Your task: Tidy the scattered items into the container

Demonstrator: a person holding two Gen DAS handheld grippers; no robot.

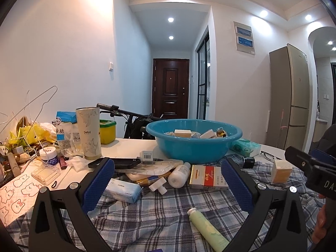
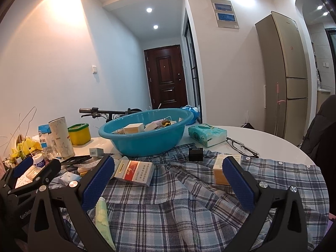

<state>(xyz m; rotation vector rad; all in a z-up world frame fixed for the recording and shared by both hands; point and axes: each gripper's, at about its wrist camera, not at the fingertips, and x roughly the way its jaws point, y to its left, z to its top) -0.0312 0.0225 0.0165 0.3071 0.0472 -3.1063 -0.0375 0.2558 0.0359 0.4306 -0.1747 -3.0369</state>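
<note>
**Between picks, both grippers empty**

Left to right on the surface: the left gripper (image 1: pixel 166 185) hovers with its fingers wide apart, holding nothing, above a tissue pack (image 1: pixel 121 190), a white bottle (image 1: pixel 178 175) and a red-white carton (image 1: pixel 208 177). Behind them stands the blue basin (image 1: pixel 193 145), already partly filled. The right gripper (image 2: pixel 168 183) is also spread wide and empty; an amber box (image 2: pixel 219 171) lies just beside its right finger. I judge the next move is to descend on one item, close, and carry it to the basin.

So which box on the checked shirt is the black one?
The small black box, standing nearest the blue basin; the red-and-white carton and tan box are lighter.
</note>
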